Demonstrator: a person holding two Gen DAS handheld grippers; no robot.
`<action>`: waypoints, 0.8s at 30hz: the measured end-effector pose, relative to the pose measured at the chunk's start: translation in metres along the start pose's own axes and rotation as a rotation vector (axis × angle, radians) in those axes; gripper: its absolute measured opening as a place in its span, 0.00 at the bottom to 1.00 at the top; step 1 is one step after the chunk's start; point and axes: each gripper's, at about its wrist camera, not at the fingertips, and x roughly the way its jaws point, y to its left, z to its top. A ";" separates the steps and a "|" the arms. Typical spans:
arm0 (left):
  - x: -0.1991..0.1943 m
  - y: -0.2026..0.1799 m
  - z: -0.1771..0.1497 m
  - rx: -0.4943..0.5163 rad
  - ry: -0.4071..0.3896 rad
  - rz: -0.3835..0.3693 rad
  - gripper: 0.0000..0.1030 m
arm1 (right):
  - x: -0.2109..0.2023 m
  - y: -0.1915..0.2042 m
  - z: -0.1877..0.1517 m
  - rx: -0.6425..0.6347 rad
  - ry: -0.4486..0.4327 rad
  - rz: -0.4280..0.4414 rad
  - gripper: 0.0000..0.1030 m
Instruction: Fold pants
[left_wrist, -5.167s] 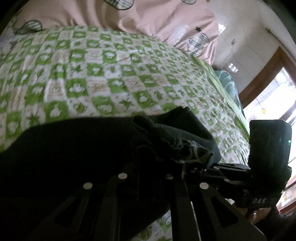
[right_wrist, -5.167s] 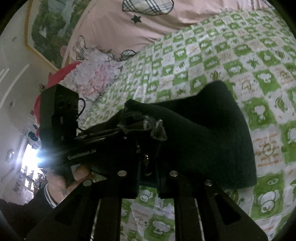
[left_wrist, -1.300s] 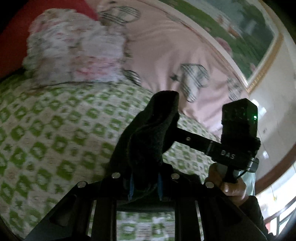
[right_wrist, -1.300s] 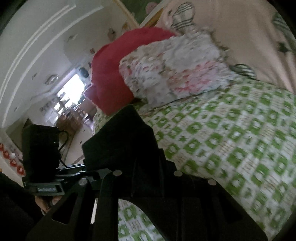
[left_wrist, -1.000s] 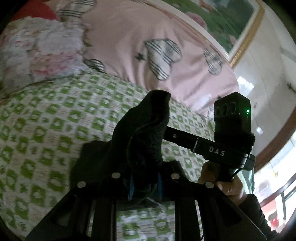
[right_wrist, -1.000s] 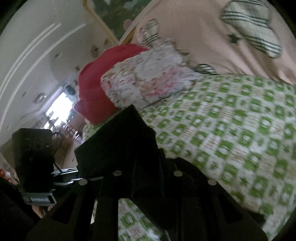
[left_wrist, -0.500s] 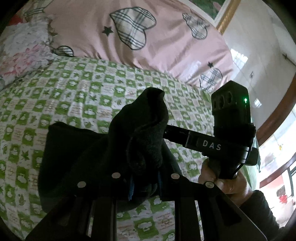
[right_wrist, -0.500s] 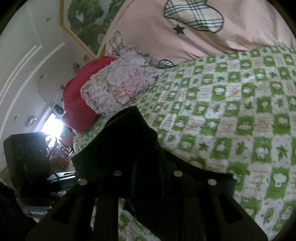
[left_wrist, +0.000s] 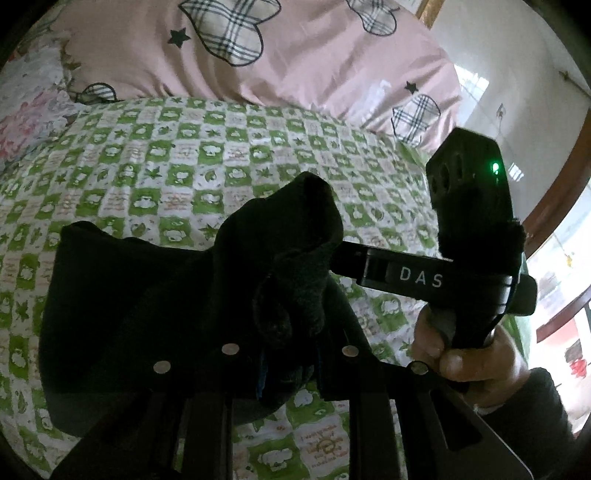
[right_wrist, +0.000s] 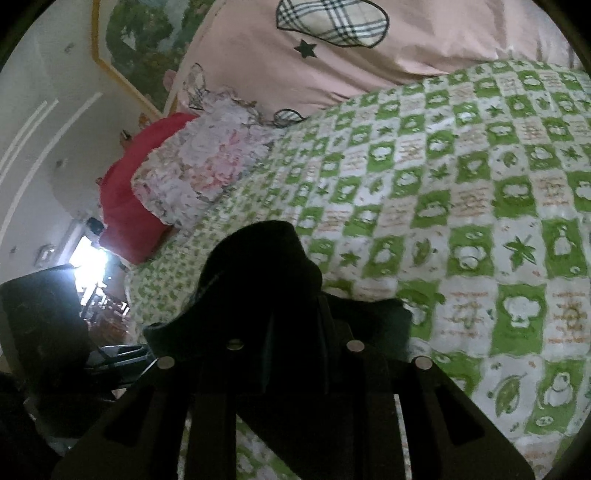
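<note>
Left gripper (left_wrist: 288, 354): fingers clamped on a bunched fold of the pants (left_wrist: 155, 295), raised above the bed (left_wrist: 184, 166).
Right gripper (right_wrist: 295, 332): level beside it, apparently pinching the same dark cloth.

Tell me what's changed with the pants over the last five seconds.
Both tongs, left and right, lifted their pinched edge of the dark pants off the green checked sheet, and now bring it back down over the rest. Neither grip was let go; the pink duvet hasn't moved.
</note>
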 end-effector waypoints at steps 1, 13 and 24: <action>0.003 -0.001 -0.001 0.008 0.006 -0.007 0.25 | 0.000 -0.001 0.000 0.002 0.003 -0.015 0.21; 0.001 -0.004 -0.008 0.028 0.022 -0.102 0.65 | -0.034 -0.011 -0.011 0.117 -0.054 -0.231 0.65; -0.048 0.021 -0.019 -0.005 -0.022 -0.096 0.74 | -0.062 0.012 -0.030 0.181 -0.144 -0.215 0.85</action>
